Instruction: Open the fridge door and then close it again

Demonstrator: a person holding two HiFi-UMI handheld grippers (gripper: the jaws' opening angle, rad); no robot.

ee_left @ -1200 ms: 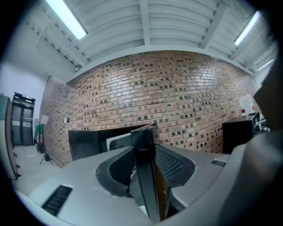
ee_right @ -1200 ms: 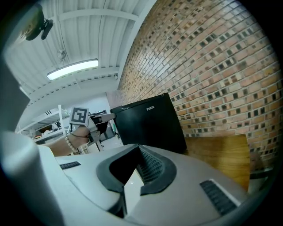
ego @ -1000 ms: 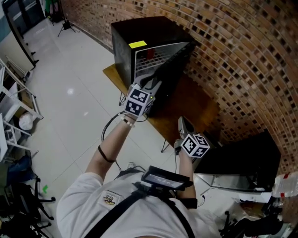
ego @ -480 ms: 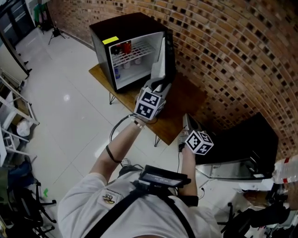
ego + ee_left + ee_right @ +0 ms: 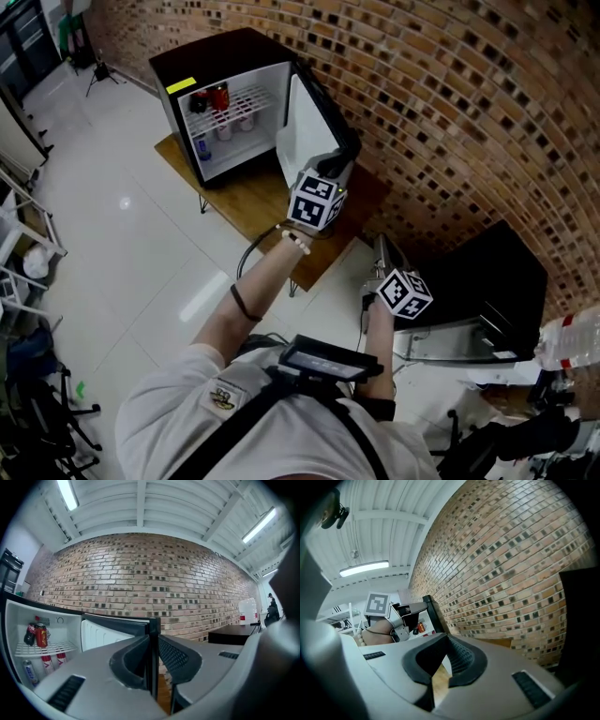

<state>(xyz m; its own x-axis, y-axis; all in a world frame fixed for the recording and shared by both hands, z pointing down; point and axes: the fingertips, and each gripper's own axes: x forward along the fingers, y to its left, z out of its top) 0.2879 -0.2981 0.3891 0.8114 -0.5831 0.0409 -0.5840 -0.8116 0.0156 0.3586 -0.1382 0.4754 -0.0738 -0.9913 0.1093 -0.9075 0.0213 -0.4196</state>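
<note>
A black mini fridge (image 5: pixel 192 64) stands on a wooden table (image 5: pixel 246 204), and its door (image 5: pixel 302 129) is swung wide open with the white inner side showing. My left gripper (image 5: pixel 339 161) is at the door's free edge. In the left gripper view that thin black edge (image 5: pixel 152 634) runs upright between the jaws of the left gripper (image 5: pixel 153 641), which are closing on it, tips touching both sides. Red cans (image 5: pixel 39 635) sit on the fridge shelf. My right gripper (image 5: pixel 380 246) hangs lower right near the table's corner, shut (image 5: pixel 446 641) and empty.
A brick wall (image 5: pixel 450 112) runs right behind the fridge and table. A black cabinet (image 5: pixel 478 272) stands at the right, close to my right gripper. White tiled floor (image 5: pixel 122 244) spreads to the left, with racks along the left border.
The door has swung from barely ajar to wide open. My left gripper moved right along with its edge. The right gripper shifted slightly right too.
</note>
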